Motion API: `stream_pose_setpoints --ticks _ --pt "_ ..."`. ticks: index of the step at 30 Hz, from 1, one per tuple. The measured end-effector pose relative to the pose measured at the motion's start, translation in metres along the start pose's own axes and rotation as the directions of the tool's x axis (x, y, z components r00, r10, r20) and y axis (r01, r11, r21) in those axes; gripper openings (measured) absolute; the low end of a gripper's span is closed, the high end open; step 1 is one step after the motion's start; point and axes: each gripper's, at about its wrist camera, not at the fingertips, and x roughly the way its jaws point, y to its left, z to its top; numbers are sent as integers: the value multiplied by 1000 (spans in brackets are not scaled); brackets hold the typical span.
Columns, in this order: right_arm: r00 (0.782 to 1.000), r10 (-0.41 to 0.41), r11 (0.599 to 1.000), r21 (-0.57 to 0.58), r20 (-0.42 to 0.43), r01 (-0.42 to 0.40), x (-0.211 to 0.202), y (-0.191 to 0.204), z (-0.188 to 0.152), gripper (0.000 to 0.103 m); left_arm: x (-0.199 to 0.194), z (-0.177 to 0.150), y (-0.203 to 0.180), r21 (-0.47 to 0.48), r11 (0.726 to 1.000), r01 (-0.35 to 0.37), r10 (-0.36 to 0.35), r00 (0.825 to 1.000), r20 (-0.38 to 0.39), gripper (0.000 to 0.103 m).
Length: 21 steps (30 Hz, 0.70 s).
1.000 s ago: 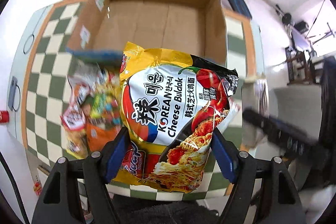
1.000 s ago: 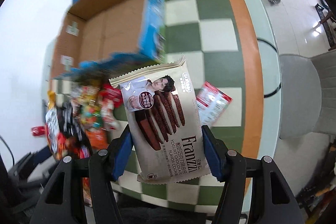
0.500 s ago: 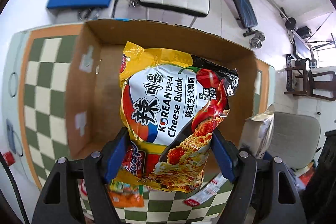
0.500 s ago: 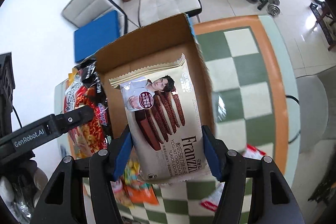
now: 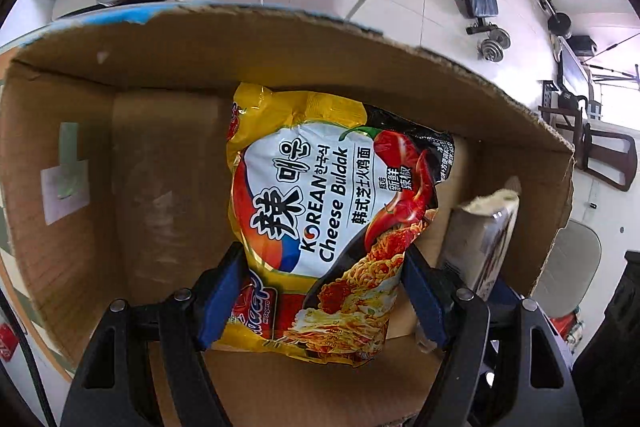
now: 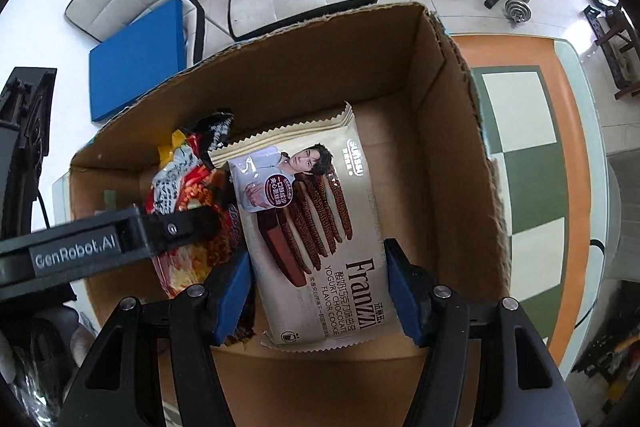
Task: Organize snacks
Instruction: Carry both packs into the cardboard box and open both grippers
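Holding one packet in each gripper, we are keeping both inside the open cardboard box (image 5: pixel 168 187). Our left gripper (image 5: pixel 324 295) is clamping the noodle packet (image 5: pixel 332 219) by its lower end, with both blue pads (image 5: pixel 222 295) pressing against the packet's sides. The packet is lying face up toward the camera, its top end pointing at the far wall of the box.

Our right gripper (image 6: pixel 316 283) is clamping the cookie packet (image 6: pixel 316 227) the same way, jaws closed narrowly on its lower sides, the serrated top edge reaching toward the far wall. In the right wrist view, the noodle packet (image 6: pixel 188 187) is sitting just to the left of the cookie packet, and the two are touching or overlapping along their edges; we cannot tell which. The left gripper's black body (image 6: pixel 80 247) is crossing in front of the noodle packet there.

In the left wrist view, the cookie packet (image 5: pixel 484 235) is appearing edge-on, near the right wall of the box. The box is resting on a green-and-white checked table (image 6: pixel 532 155) with an orange border.
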Motion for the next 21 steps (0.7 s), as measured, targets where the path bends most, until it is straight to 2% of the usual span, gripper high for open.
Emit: stream_pose_setpoints --ticks 5,6,7,10,12,21 --pt "1000 -5 1000 -4 -8 5 12 -2 7 68 7 4 -7 66 998 -5 7 1000 -28 75" --pt "1000 -21 1000 -13 -7 21 13 -1 8 70 8 3 -9 75 997 -9 11 1000 -29 76" --pt "1000 -22 1000 -21 -8 22 15 -1 8 82 8 4 -10 80 997 -18 20 999 -28 76" --pt "1000 -27 999 -33 -12 27 14 -1 4 87 6 6 -13 99 994 -52 52 999 -2 80" --pt "999 -36 998 -42 -6 35 12 -1 4 93 -1 4 -18 107 993 -53 51 998 25 88" --pt "999 -37 999 -23 11 37 -3 -8 -2 94 -39 -17 -18 132 988 -77 61 991 117 90"
